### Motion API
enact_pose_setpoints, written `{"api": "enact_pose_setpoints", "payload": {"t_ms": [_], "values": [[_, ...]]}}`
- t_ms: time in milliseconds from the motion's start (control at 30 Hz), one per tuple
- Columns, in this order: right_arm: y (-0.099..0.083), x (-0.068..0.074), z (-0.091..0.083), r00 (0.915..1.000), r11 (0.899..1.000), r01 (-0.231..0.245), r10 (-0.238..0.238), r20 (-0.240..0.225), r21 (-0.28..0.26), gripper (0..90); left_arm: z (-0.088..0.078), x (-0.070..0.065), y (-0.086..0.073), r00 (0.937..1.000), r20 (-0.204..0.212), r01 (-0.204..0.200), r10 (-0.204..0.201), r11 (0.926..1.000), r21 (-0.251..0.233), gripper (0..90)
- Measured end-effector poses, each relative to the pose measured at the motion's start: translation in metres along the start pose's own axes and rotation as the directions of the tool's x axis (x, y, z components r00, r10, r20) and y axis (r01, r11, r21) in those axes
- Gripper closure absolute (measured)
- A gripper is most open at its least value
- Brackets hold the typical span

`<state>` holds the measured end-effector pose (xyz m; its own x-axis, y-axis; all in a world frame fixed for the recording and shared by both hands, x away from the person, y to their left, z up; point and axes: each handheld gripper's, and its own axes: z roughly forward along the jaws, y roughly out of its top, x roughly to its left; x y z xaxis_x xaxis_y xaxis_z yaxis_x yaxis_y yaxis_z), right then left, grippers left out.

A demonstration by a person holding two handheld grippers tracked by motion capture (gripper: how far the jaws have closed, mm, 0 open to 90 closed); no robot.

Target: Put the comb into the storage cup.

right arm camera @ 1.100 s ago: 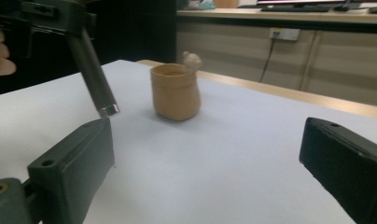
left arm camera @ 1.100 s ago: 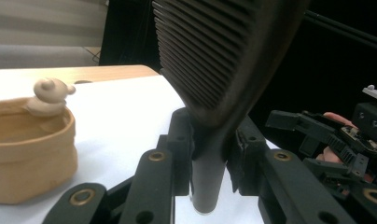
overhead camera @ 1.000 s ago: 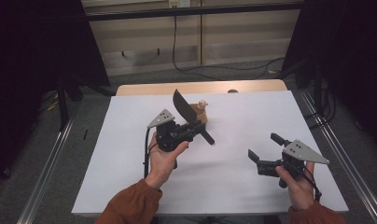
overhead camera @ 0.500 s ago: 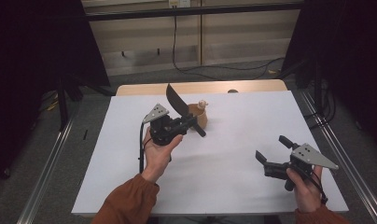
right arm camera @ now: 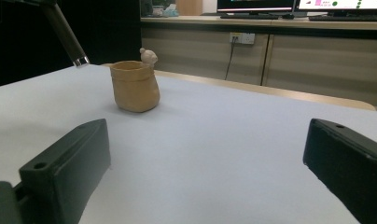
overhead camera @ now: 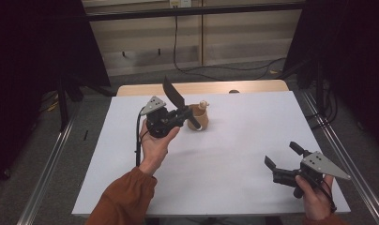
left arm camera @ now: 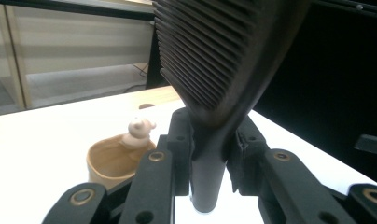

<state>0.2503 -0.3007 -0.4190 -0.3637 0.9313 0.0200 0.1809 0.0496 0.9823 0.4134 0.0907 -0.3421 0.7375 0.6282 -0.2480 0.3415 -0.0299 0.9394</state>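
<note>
Comb [left arm camera: 224, 60] teeth in left gripper view

cup [overhead camera: 199, 118] at table [overhead camera: 234, 154] back-centre, just right of the spatula [overhead camera: 173, 94].

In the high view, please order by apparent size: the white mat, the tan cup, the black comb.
1. white mat
2. black comb, partly hidden in the left claw
3. tan cup
The comb and cup look close, so their order is unsure.
</note>
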Motion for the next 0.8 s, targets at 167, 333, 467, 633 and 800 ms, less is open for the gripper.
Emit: {"api": "enact_pose_setpoints", "payload": {"t_ms": [167, 333, 467, 633, 800], "values": [[-0.004, 0.002, 0.002, 1.0000, 1.000, -0.003, 0.003, 0.001, 0.004, 0.0, 0.003, 0.008, 0.003, 0.9998, -0.022, 0.005, -0.005, 1.0000, -0.008, 73.1], [-0.006, 0.004, 0.003, 0.9998, 1.000, 0.014, -0.014, -0.016, 0.002, 0.0, 0.006, 0.011, 0.004, 0.9995, -0.032, 0.002, -0.002, 1.0000, -0.007, 73.1], [-0.007, 0.004, 0.004, 0.9998, 1.000, 0.019, -0.019, -0.009, 0.007, 0.0, 0.009, 0.013, 0.004, 0.9994, -0.033, 0.007, -0.007, 0.9999, -0.008, 73.1], [-0.007, 0.003, 0.004, 0.9998, 1.000, 0.022, -0.022, -0.001, -0.004, 0.0, 0.012, 0.009, 0.006, 0.9995, -0.030, 0.006, -0.007, 1.0000, -0.006, 73.1], [-0.008, 0.004, 0.004, 0.9996, 1.000, 0.026, -0.026, -0.010, -0.004, 0.0, 0.015, 0.006, 0.009, 0.9987, -0.049, -0.014, 0.014, 0.9999, -0.008, 73.1]]}}
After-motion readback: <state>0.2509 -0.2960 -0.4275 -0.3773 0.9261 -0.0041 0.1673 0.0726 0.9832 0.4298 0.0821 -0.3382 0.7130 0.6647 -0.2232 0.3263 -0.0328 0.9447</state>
